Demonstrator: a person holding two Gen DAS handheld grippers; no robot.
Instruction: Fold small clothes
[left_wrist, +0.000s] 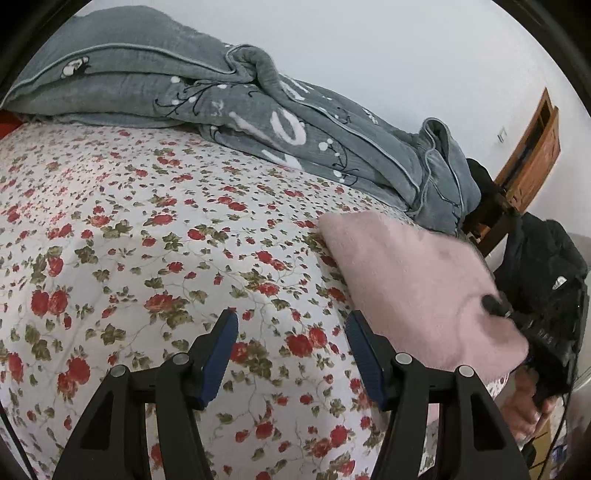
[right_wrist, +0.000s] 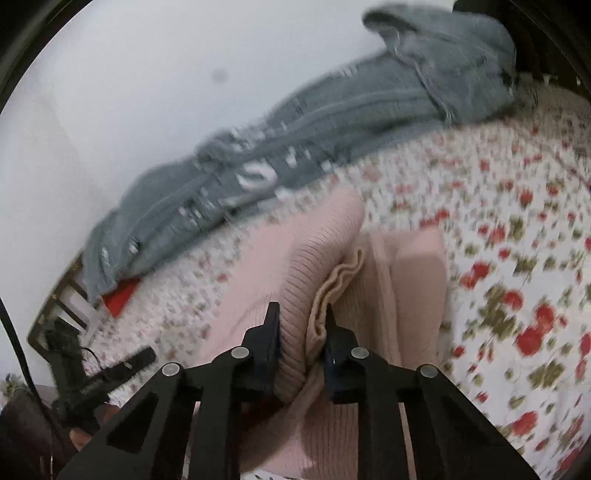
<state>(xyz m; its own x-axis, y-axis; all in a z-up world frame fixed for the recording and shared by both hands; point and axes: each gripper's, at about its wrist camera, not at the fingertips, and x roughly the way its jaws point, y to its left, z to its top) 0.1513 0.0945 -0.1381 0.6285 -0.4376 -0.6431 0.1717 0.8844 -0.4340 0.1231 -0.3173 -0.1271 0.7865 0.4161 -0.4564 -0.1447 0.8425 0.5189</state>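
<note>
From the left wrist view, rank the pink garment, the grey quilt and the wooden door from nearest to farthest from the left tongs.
1. Pink garment, just right of the left tongs.
2. Grey quilt, across the bed by the wall.
3. Wooden door, far right, beyond the quilt's end.

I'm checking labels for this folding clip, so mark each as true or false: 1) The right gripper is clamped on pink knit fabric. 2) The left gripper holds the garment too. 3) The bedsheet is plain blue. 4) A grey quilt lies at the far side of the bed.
1) True: the right gripper is shut on the pink garment, ribbed fabric bunched between its fingers.
2) False: the left gripper is open and empty above the bedsheet.
3) False: the bedsheet is white with red flowers.
4) True: the grey quilt is heaped along the wall.
</note>
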